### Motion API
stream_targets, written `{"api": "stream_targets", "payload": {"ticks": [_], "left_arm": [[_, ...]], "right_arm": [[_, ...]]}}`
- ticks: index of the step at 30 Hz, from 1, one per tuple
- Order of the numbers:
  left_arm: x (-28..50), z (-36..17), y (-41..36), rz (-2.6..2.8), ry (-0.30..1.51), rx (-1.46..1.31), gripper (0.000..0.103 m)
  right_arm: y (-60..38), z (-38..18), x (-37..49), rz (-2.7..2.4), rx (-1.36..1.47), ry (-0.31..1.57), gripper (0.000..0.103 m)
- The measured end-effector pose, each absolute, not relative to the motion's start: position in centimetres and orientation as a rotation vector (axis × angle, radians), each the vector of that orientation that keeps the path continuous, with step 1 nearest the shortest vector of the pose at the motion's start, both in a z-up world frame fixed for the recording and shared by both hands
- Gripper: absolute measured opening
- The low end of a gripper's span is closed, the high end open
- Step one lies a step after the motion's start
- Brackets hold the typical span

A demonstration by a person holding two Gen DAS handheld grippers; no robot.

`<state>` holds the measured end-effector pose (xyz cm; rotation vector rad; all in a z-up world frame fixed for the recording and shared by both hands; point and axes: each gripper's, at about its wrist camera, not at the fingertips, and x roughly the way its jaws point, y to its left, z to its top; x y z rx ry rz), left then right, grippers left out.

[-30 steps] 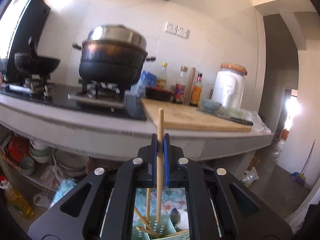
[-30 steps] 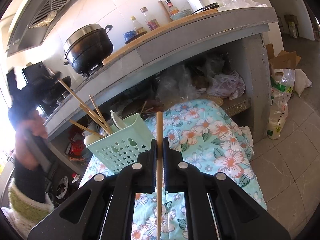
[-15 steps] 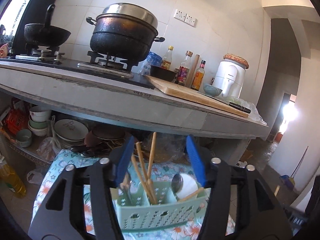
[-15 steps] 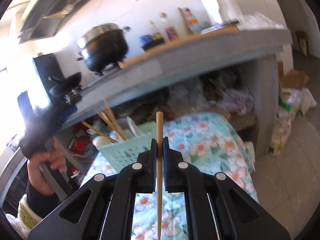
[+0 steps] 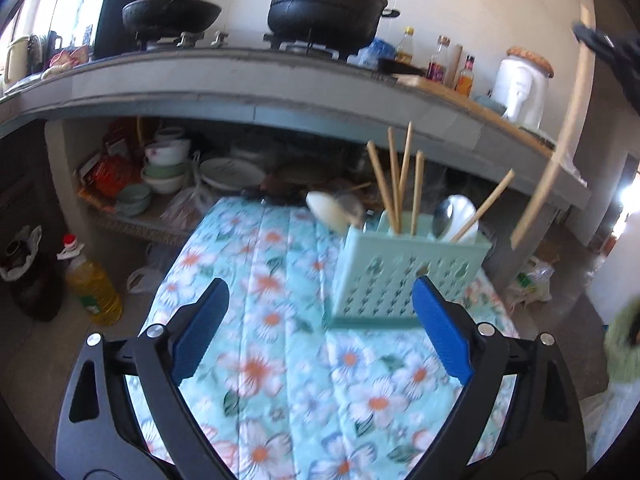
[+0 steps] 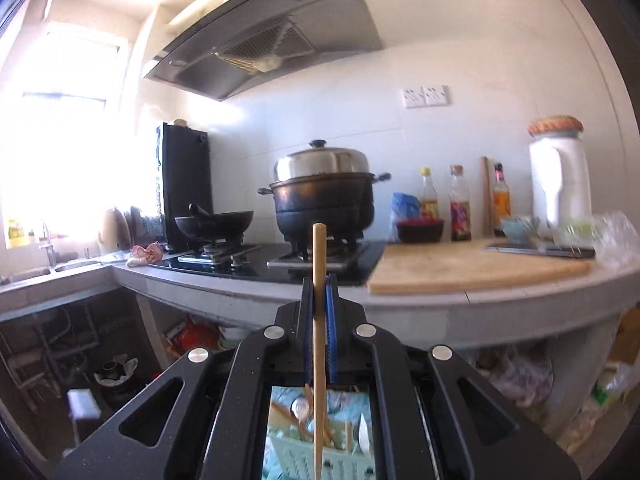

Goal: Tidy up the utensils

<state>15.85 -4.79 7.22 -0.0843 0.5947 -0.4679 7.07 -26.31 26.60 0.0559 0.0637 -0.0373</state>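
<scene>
1. The counter point(image 6: 460, 304) has swung level in the right view since a second ago; back then that camera looked down over the floral cloth, which now fills the left view point(image 5: 280, 320) instead.
2. The hood point(image 6: 260, 44) is now large and overhead in the right view, with the steamer pot point(image 6: 324, 188) and wok point(image 6: 216, 220) on the hob and a cutting board point(image 6: 476, 268) to the right.
3. The left gripper point(image 5: 320, 320) has gone from pinching a chopstick a second ago to fingers spread wide with nothing between them, hovering over the cloth.
4. The basket point(image 5: 408, 272) stands on the cloth just beyond the left gripper's right finger (a pale green perforated caddy); half a second ago it sat between the fingers.
5. Shelves under the counter hold bowls point(image 5: 164, 164) and plates; an oil bottle point(image 5: 90, 284) stands on the floor to the left.
6. The right gripper point(image 6: 320, 300) still pinches a chopstick point(image 6: 319, 320) upright, pads pressed on its shaft, its lower tip over the basket seen below.
7. In the left view that chopstick point(image 5: 556, 140) hangs tilted above and to the right of the basket, not touching it.
8. Five chopsticks point(image 5: 396, 184) and spoons point(image 5: 448, 216) stand in the basket.
</scene>
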Motion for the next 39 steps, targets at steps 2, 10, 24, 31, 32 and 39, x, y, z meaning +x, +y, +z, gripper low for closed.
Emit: {"api": "stream_targets", "payload": {"ticks": [2, 10, 24, 31, 32, 39], "left_arm": [[15.3, 6.6, -4.1, -0.447, 0.598, -0.065, 0.091], [14.4, 6.6, -2.0, -0.394, 0.571, -0.073, 0.094], [13.6, 6.4, -3.7, -0.398, 0.55, -0.049, 0.094], [12.7, 7.0, -4.6, -0.361, 0.54, -0.042, 0.094], [12.5, 7.1, -4.9, -0.334, 0.536, -0.029, 0.094], [11.7, 7.3, -5.9, -0.185, 0.514, 0.122, 0.094]], "right_arm": [[-25.9, 26.8, 9.3, -0.046, 0.027, 0.061, 0.006], [-25.3, 23.7, 16.3, -0.103, -0.042, 0.114, 0.006], [-28.7, 15.3, 8.0, -0.175, 0.124, 0.231, 0.038], [-27.4, 12.4, 2.6, -0.229, 0.17, 0.331, 0.074], [-26.7, 11.7, 2.5, -0.264, 0.143, 0.363, 0.082], [-23.1, 7.6, 2.6, -0.453, -0.016, 0.555, 0.096]]}}
